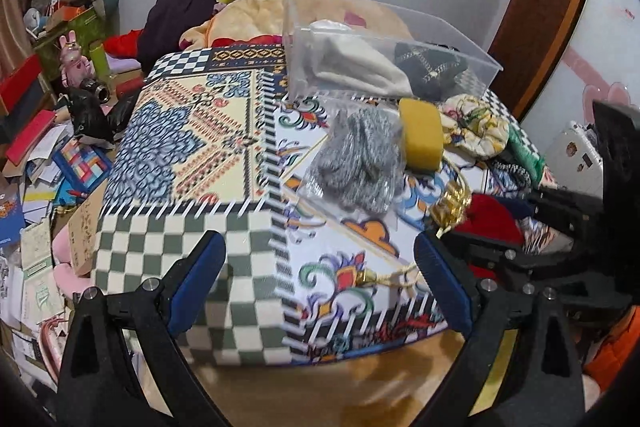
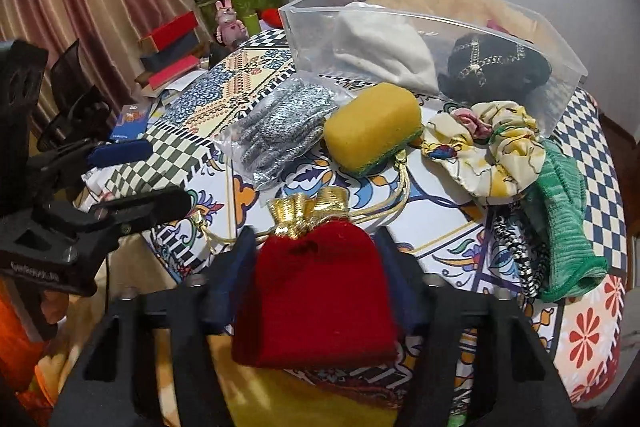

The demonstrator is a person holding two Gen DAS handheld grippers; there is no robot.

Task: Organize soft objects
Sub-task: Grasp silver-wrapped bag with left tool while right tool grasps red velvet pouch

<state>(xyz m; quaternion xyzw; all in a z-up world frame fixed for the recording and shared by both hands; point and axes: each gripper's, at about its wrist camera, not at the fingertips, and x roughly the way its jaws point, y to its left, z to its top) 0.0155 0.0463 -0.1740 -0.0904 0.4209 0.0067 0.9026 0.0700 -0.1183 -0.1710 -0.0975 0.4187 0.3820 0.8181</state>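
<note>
My right gripper [image 2: 316, 259] is shut on a red velvet pouch [image 2: 316, 295] with a gold drawstring top, at the near edge of the patterned table [image 2: 448, 227]. My left gripper [image 1: 320, 267] is open and empty over the table's near left part; it also shows in the right wrist view [image 2: 136, 175]. A clear plastic bin [image 2: 560, 67] at the back holds a white cloth [image 2: 384, 51] and a black item with gold trim [image 2: 496, 67]. In front of it lie bagged grey gloves [image 2: 280, 131], a yellow sponge [image 2: 372, 127], a floral scrunchie [image 2: 484, 147] and a green cloth [image 2: 560, 211].
A black-and-white cord [image 2: 516, 255] lies beside the green cloth. Piles of books, boxes and toys [image 1: 48, 131] crowd the floor to the left. A heap of blankets and clothes [image 1: 248, 15] sits behind the table. A door [image 1: 548, 11] stands at the right.
</note>
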